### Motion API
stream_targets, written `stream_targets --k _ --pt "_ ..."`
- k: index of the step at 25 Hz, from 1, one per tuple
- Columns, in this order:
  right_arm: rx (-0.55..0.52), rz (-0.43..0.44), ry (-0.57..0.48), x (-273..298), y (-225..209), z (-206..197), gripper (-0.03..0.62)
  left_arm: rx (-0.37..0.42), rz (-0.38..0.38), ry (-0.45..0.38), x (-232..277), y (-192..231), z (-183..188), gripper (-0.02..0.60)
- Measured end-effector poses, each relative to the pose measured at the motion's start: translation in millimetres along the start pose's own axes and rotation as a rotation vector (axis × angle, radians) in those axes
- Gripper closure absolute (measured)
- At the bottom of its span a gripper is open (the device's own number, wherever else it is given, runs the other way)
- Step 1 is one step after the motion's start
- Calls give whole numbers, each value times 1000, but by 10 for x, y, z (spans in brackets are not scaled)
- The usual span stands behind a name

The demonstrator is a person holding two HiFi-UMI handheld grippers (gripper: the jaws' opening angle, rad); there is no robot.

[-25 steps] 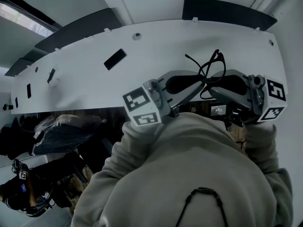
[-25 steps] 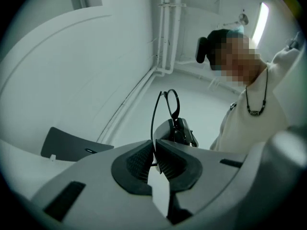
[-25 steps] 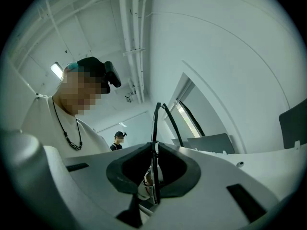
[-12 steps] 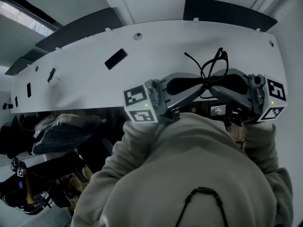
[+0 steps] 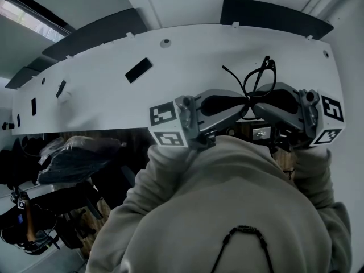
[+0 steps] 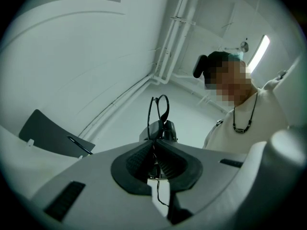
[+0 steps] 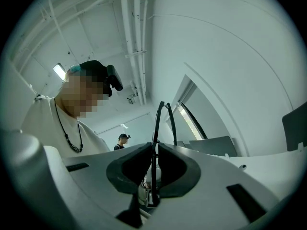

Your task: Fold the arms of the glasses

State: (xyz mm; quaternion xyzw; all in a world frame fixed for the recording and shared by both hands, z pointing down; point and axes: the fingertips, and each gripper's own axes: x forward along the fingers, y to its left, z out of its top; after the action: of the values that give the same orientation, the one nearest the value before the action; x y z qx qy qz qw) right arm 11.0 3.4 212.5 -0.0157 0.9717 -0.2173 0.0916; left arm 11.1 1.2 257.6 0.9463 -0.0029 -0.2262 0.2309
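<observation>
lifted a touch and tipped since a second ago, the black thin-rimmed glasses [image 5: 257,81] [image 6: 159,110] [image 7: 162,122] hang in the air over a white table [image 5: 170,78], caught between two hand-held tools meeting tip to tip. the left gripper [image 5: 246,103] [image 6: 154,146] is clenched on the frame, lens rims rising beyond its pads. the right gripper [image 5: 255,104] [image 7: 153,150] pinches another thin part of the frame. one arm juts out leftward in the head view.

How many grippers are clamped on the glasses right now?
2. The left gripper pinches the glasses from the left, the right gripper from the right. Neither is hidden.
</observation>
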Motion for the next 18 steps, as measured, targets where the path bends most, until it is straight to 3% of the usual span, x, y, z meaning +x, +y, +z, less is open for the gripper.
stream_targets --k 10,13,16,18 --pt "3 16 5 5 23 -2 534 -12 19 16 29 9 -20 561" --pt "2 16 3 -3 27 8 534 25 71 40 18 46 -15 516" --pt "-7 24 -2 -21 51 21 534 27 102 18 -44 104 42 414" --pt "-11 25 -3 -40 52 12 534 24 125 1 -111 154 57 398"
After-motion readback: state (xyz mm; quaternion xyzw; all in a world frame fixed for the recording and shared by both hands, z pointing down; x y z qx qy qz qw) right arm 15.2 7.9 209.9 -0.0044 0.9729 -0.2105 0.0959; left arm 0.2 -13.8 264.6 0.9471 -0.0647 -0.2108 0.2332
